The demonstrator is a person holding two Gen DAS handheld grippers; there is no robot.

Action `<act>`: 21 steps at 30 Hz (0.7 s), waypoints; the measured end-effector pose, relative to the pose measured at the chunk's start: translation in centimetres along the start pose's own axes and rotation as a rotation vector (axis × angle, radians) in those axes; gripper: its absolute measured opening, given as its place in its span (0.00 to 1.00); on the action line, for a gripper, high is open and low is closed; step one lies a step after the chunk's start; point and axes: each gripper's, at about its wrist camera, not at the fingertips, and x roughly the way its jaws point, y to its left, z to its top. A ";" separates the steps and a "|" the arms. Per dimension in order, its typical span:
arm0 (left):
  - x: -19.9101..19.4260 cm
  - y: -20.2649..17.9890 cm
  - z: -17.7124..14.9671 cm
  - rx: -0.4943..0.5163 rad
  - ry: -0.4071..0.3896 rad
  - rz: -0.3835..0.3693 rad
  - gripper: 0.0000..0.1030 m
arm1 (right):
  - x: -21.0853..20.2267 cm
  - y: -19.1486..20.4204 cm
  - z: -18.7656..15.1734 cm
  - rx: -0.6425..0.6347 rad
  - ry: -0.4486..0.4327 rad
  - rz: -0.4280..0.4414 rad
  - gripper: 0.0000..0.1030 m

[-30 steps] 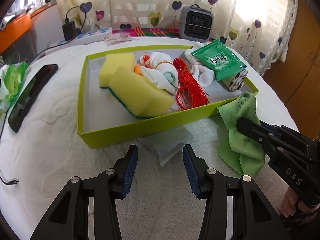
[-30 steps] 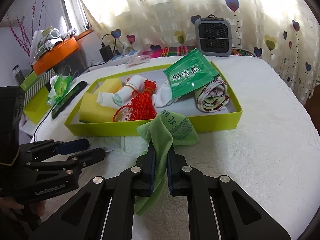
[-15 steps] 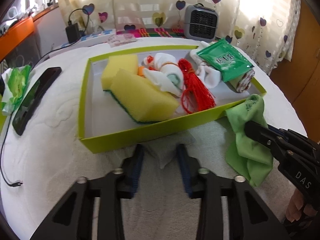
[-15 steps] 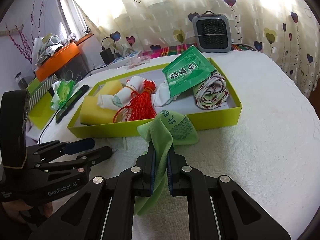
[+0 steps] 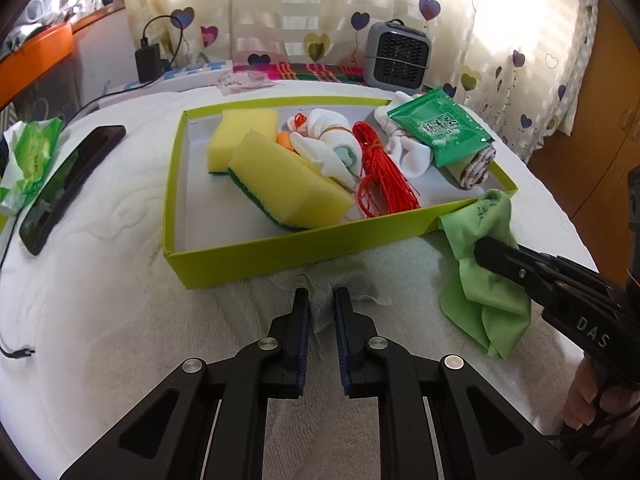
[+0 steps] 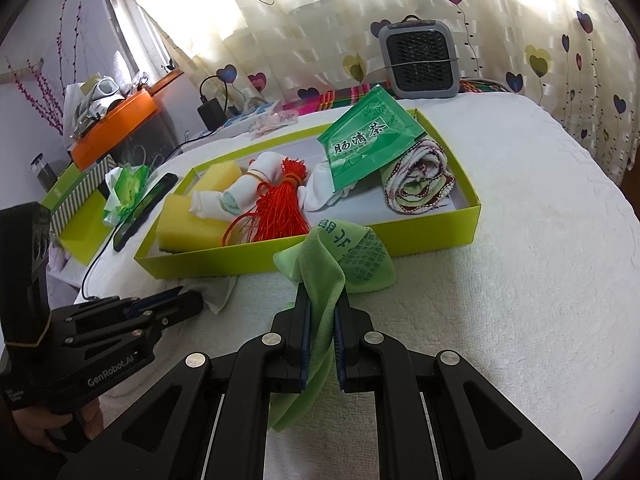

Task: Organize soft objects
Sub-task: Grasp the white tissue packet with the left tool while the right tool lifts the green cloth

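A lime green box (image 5: 280,250) (image 6: 432,236) on the white bedspread holds yellow sponges (image 5: 280,184), white socks (image 5: 332,148), a red tassel (image 5: 380,184), a green tea packet (image 5: 440,132) and a rolled towel (image 6: 416,180). My left gripper (image 5: 322,300) is shut on a pale grey cloth (image 5: 352,280) lying just in front of the box. My right gripper (image 6: 321,304) is shut on a green cloth (image 6: 344,256) (image 5: 480,280) and holds it near the box's front right corner.
A black phone (image 5: 68,184) and a green tissue pack (image 5: 28,160) lie left of the box. A grey fan heater (image 5: 396,58) stands at the back by the curtain. A charger and cable (image 5: 148,64) sit at the back left.
My left gripper has closed from open onto the pale grey cloth. My right gripper has kept hold of the green cloth and lifted a little toward the box.
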 end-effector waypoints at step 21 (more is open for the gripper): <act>-1.6 0.0 -1.0 0.001 -0.030 -0.023 0.11 | -0.6 0.5 -0.1 -0.031 -0.015 -0.017 0.10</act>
